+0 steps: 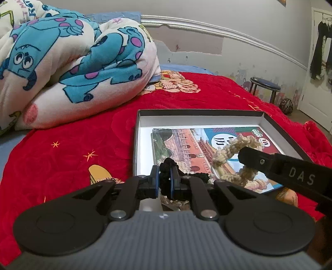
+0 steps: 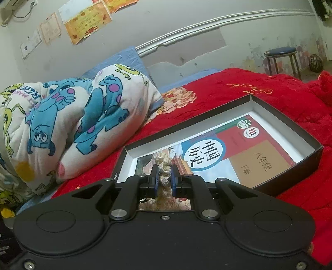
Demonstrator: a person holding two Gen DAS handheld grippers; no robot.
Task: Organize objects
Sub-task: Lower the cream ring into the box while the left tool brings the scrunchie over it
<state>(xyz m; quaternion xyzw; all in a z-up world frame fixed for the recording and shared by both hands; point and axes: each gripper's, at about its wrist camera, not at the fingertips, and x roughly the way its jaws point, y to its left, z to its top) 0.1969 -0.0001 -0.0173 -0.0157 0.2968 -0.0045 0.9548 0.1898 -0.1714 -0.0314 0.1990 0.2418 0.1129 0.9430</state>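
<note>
Both grippers are clamped on one knotted rope: left gripper (image 1: 165, 179) pinches its black end (image 1: 169, 166), right gripper (image 2: 165, 179) its cream end (image 2: 164, 166), the rope running lower-left to centre-right across the textbook (image 1: 186, 145) in the box (image 1: 199, 113).

Red bedspread (image 1: 68, 133), cream rope (image 1: 238, 145)

A bed (image 1: 186, 93) with a red blanket (image 2: 259, 89) carries a bundled cartoon-print quilt (image 1: 68, 62). The grey wall (image 1: 238, 16) behind it has peeling patches and a white moulding (image 1: 228, 33). A blue-topped stool (image 2: 280, 52) stands beside the bed; certificates (image 2: 87, 20) hang on the wall, dark clothes (image 1: 321, 47) on a white door (image 1: 317, 87).
</note>
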